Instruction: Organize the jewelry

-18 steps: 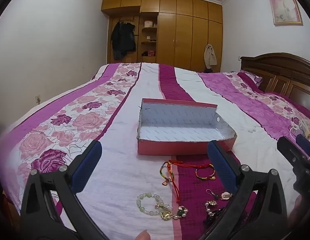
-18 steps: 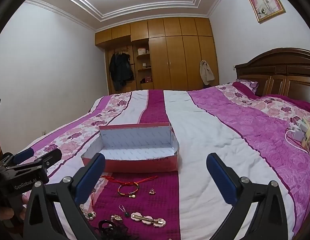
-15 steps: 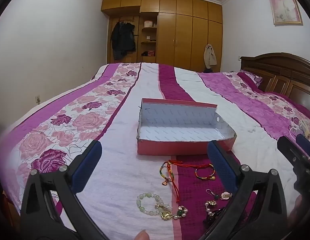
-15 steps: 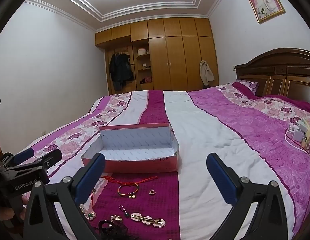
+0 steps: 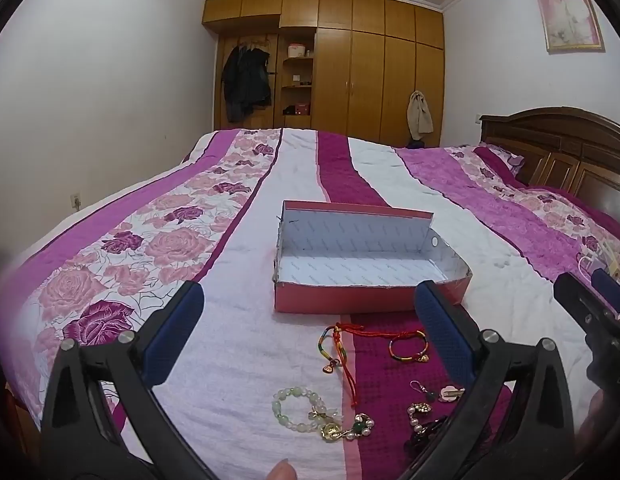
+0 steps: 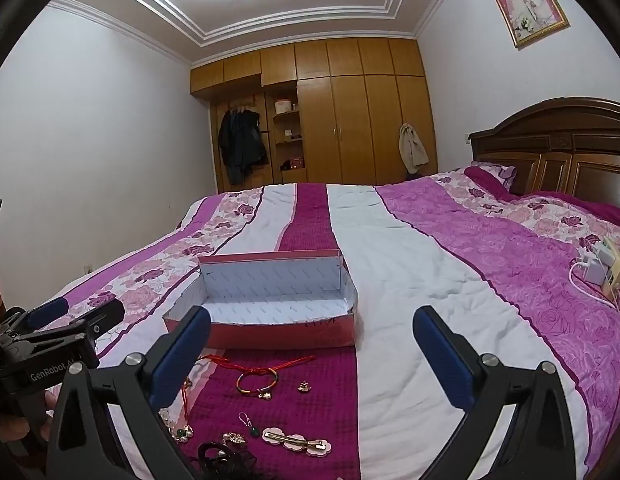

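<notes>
since both grippers are wide open w/ nothing in them, left gripper (image 5: 308, 334) and right gripper (image 6: 312, 352), go slow: pinch 1 piece, e.g. the gold bangle (image 6: 257, 382) on the bed (image 6: 410, 280), then drop it in the red box (image 6: 270, 308) just behind.

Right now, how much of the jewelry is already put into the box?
None yet: the pink box is empty. Both the left gripper and right gripper are open, holding nothing. The jade bracelet, gold bangle and flower hair clip lie on the bedspread.
</notes>
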The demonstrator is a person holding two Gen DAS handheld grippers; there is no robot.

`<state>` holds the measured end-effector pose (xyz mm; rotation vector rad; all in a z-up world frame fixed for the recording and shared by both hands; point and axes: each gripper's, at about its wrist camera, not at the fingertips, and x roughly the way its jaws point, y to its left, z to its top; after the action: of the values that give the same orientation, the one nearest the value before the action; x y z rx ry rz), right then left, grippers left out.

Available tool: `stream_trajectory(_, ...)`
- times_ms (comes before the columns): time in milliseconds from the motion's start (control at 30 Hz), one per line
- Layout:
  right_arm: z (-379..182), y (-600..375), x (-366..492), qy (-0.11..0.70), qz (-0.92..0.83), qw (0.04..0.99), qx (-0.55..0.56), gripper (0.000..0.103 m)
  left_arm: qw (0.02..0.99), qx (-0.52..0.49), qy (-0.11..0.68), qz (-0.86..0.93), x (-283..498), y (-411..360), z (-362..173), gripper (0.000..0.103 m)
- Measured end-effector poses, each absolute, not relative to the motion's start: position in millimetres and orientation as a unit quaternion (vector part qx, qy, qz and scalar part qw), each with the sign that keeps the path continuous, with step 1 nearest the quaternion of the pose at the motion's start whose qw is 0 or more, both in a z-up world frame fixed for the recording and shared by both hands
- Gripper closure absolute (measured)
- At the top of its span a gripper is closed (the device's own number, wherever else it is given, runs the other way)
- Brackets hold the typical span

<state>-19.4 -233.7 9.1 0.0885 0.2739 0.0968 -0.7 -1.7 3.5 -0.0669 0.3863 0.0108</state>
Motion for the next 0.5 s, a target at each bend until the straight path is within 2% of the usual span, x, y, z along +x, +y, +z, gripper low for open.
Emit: stream_trajectory(500,8.8,-234.5,-20.1,0.134,0.048,0.989,0.045,0.000,0.981,-0.033,0.191,0.005,-0.6,-2.5,4.0,0.004)
